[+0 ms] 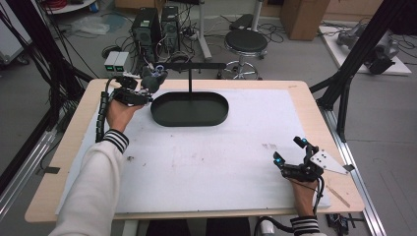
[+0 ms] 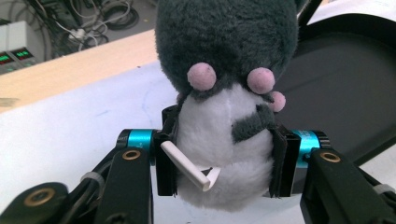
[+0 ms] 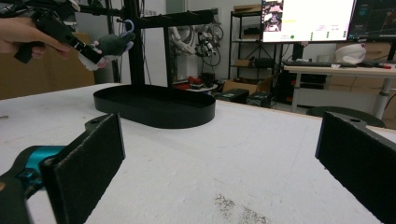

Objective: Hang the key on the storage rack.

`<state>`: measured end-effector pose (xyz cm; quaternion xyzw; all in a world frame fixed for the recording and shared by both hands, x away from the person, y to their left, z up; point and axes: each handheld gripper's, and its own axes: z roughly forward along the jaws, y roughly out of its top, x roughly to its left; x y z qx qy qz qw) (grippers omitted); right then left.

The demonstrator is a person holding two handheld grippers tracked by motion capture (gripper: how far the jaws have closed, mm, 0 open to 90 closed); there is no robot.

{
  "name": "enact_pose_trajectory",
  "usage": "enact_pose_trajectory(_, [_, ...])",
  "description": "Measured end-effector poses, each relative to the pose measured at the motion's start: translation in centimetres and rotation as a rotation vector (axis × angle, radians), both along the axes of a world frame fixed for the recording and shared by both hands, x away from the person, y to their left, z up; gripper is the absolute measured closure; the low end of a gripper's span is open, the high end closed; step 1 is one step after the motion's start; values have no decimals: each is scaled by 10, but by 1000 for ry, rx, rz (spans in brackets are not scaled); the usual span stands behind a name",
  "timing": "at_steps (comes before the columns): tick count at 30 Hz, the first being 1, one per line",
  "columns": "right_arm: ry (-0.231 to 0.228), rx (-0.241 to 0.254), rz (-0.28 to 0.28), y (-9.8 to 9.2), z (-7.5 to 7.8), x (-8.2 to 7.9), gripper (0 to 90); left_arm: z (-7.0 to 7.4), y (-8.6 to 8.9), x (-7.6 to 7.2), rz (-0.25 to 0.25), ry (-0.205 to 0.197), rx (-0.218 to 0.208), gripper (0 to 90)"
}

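The plush toy (image 2: 224, 116) is dark grey on top and white below, with pink nubs and a small white tag at its front. It sits between the pads of the left gripper (image 2: 224, 161), which press into its white belly from both sides, so the jaws are clamped on it. In the high view the left gripper (image 1: 140, 91) holds the toy (image 1: 153, 78) above the table's far left part, just beside the left end of the tray (image 1: 189, 109). From the right gripper view the toy (image 3: 112, 45) hangs in the air close to the stand's post (image 3: 135, 46), with a blue loop at its top near the crossbar (image 3: 173, 18).

The tray is a black oval with a low wall, and the post rises from it to a black horizontal bar.

The right gripper (image 1: 291, 151) rests near the table's right front edge, well apart from the tray. Its 2 jaws stand wide apart with nothing between them; its own view shows bare mat between the pads.

A white mat (image 1: 206, 157) covers most of the wooden table (image 1: 64, 147), with a few dark smudges on it. Beyond the table stand 2 computer towers (image 1: 155, 27), a round stool (image 1: 246, 44), loose cables on the grey floor and a cardboard box (image 1: 305, 17). The right gripper view also shows a lit monitor (image 3: 306, 14) and a desk behind.
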<state>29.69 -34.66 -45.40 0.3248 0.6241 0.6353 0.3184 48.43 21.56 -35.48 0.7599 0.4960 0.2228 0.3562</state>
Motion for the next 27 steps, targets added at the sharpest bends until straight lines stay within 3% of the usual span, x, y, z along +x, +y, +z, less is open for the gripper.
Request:
enact_pose_trajectory(4, [6,6,0,0,0,0,3,-6,0,0,-14,-22,-9,547])
enact_pose_trajectory(7, [5,6,0,0,0,0,3,-11,2,0,-89,-89,28,512])
enact_pose_trajectory(8, [6,6,1,0,0,0,3,-12,3,0,-104,-97,21,488])
enact_pose_trajectory(9, [5,6,0,0,0,0,3,-13,4,0,-115,-96,-14,431])
enact_pose_trajectory(11, [5,6,1,0,0,0,4,-16,7,3,-122,-85,-96,236])
enact_pose_trajectory(13, [5,4,1,0,0,0,3,-16,9,1,-143,-81,-125,141])
enact_pose_trajectory(15, [6,6,0,0,0,0,3,-15,10,-8,-154,-153,-129,62])
enact_pose_trajectory(18, [4,7,0,0,0,0,3,-14,18,-22,-201,-246,-199,54])
enact_pose_trajectory(20, [5,7,-1,0,0,0,4,-15,24,-31,-203,-270,-246,17])
enact_pose_trajectory(24, [0,2,0,0,0,0,3,-17,38,-53,-229,-321,-272,17])
enact_pose_trajectory(27, [0,3,0,0,0,0,3,-18,47,-74,-258,-361,-268,17])
